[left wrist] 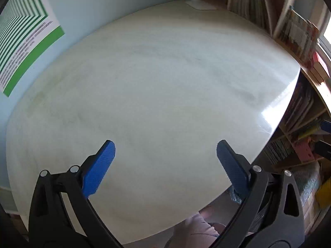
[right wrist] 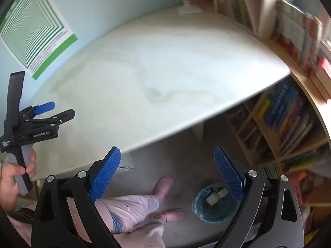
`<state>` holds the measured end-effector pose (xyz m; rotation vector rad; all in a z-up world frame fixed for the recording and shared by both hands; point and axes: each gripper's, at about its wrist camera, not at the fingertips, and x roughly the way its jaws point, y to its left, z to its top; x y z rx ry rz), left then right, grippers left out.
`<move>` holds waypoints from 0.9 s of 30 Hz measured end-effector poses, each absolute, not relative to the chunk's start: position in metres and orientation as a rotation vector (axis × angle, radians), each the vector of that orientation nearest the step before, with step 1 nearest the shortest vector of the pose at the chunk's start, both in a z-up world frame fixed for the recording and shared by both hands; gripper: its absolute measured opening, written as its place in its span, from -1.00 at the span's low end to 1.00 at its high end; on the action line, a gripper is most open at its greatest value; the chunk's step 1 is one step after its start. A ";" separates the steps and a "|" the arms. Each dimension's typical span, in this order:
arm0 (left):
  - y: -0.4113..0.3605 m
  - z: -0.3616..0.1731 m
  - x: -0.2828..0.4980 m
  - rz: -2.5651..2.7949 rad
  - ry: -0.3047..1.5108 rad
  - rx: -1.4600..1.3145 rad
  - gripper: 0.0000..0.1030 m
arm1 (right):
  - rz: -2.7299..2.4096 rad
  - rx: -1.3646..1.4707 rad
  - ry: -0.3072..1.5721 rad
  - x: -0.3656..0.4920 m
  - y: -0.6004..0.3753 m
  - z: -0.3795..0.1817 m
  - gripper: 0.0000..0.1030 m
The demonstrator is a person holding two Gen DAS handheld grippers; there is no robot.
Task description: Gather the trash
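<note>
Left wrist view: left hand-held gripper [left wrist: 165, 150] has both blue pads spread wide with nothing between them, hanging over the near part of the desk [left wrist: 155, 72]. Desk surface is bare marble-look; only a white lamp base [left wrist: 199, 5] at the far corner. Bookshelf [left wrist: 289, 29] runs along the right side. No trash visible on the desk from here.

Right wrist view: right hand-held gripper [right wrist: 167, 161] is also spread open and empty, held past the desk [right wrist: 155, 72] edge and looking down at the floor [right wrist: 182, 150]. Trash bin [right wrist: 215, 204] with a blue liner stands on the floor just beside the person's feet, partly behind the right finger; it holds crumpled pieces of trash [right wrist: 216, 196]. The open jaws above the bin fit a drop-off pose. The left hand-held gripper [right wrist: 51, 111] shows at the left edge, held by a hand [right wrist: 14, 173] over the desk, parked clear.

Judgement: trash is in the bin, desk looks cleared, task near done or done.
</note>
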<state>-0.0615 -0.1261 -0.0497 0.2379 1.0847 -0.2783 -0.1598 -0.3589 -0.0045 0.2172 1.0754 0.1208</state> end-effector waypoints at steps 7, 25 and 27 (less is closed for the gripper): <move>-0.070 -0.054 -0.040 -0.123 1.103 0.110 0.87 | 0.253 0.110 1.075 -0.109 -0.315 0.004 0.77; 0.019 -0.047 -0.017 0.089 1.071 -0.073 0.87 | 0.474 -0.047 1.058 -0.027 -0.227 0.016 0.77; 0.029 -0.043 -0.019 0.112 1.054 -0.108 0.87 | 0.492 -0.062 1.052 -0.020 -0.218 0.018 0.77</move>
